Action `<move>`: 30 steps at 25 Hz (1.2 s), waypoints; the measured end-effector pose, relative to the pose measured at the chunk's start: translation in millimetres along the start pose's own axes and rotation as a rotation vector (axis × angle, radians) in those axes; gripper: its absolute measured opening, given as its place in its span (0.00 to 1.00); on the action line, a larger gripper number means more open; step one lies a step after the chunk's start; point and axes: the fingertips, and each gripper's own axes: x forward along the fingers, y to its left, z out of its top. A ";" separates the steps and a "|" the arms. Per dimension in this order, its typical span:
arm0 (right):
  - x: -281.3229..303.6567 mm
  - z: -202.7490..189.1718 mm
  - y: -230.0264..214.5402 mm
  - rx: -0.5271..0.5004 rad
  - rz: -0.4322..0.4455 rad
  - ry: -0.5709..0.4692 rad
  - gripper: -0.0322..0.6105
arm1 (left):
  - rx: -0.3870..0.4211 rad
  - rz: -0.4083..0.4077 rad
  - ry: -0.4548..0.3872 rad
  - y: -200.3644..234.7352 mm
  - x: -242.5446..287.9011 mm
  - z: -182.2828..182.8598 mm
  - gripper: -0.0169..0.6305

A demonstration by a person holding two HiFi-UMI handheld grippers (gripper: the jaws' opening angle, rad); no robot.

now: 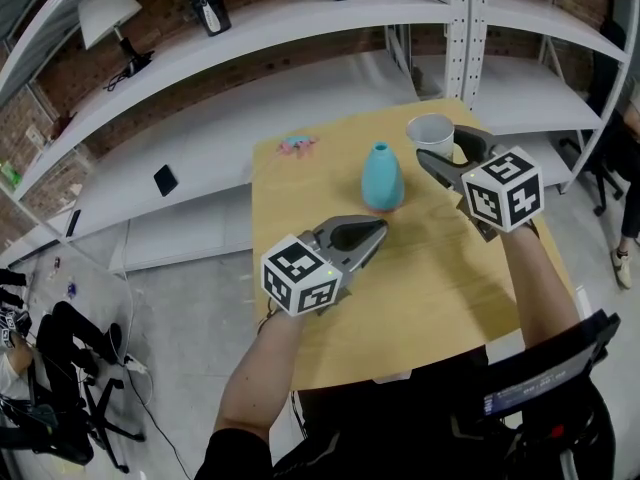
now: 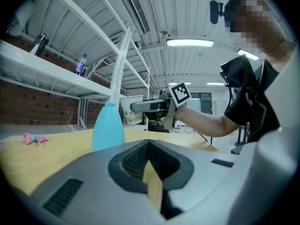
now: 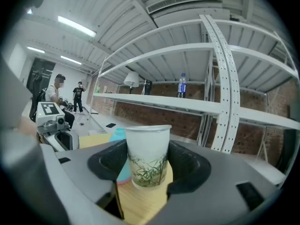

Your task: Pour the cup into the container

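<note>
The right gripper (image 1: 440,146) is closed on a white paper cup (image 1: 430,128) with a green leaf print, held upright between its jaws over the far right corner of the wooden surface (image 1: 430,288). The blue container (image 1: 382,176) stands on the surface just left of the cup. The left gripper (image 1: 378,230) sits near the container with its jaws closed together on nothing.

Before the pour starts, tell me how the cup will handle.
The cup looks thin-walled, so it probably dents if the right gripper squeezes hard. It is tall with a narrow base, so a sideways push likely tips it. Its smooth sides may slip between the jaws.
</note>
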 end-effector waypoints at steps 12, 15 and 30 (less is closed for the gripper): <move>6.3 23.5 19.3 -0.308 0.004 0.069 0.48 | 0.003 -0.020 -0.002 -4.1 -0.4 1.1 0.03; 9.8 26.7 20.1 -0.391 -0.010 0.093 0.48 | 0.004 -0.021 -0.003 -3.3 -0.7 1.8 0.03; 20.4 26.4 25.0 -0.643 -0.043 0.180 0.48 | 0.009 -0.050 -0.003 -7.1 -1.7 1.2 0.03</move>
